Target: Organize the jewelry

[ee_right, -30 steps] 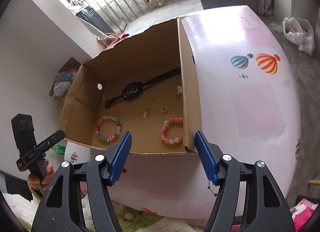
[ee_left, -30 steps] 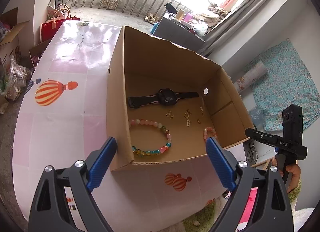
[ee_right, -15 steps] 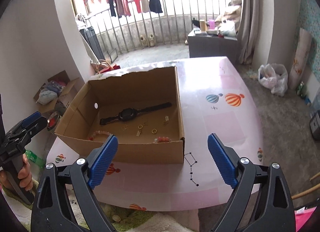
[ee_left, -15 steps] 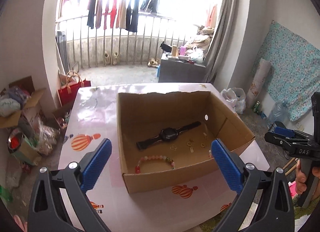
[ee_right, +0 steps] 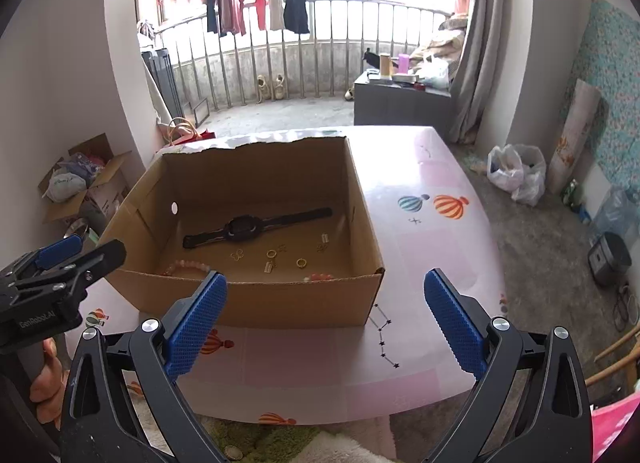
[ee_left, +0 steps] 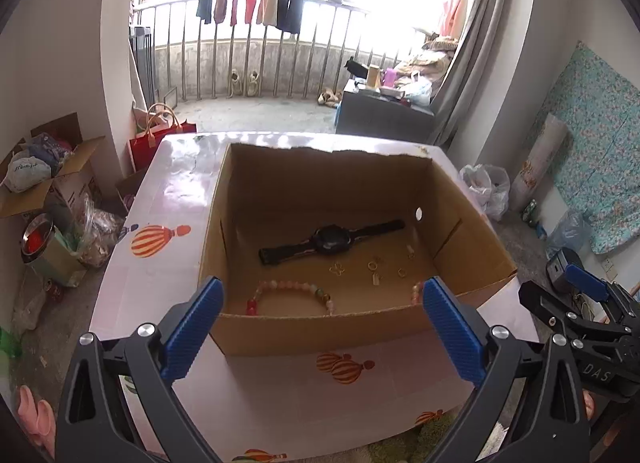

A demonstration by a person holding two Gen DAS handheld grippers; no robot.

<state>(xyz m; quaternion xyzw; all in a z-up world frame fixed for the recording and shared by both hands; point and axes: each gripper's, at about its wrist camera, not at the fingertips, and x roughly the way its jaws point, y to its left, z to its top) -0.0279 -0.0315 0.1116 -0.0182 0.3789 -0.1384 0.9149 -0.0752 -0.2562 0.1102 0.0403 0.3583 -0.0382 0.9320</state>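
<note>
While grippers (ee_left: 320, 323) gape, jewelry box (ee_left: 320, 319) beyond

White letters "DAS" mark the black plastic right gripper (ee_left: 592, 309) (seen from the left wrist); "GenRobot.AI" runs along the black left gripper (ee_right: 60, 263).
</note>
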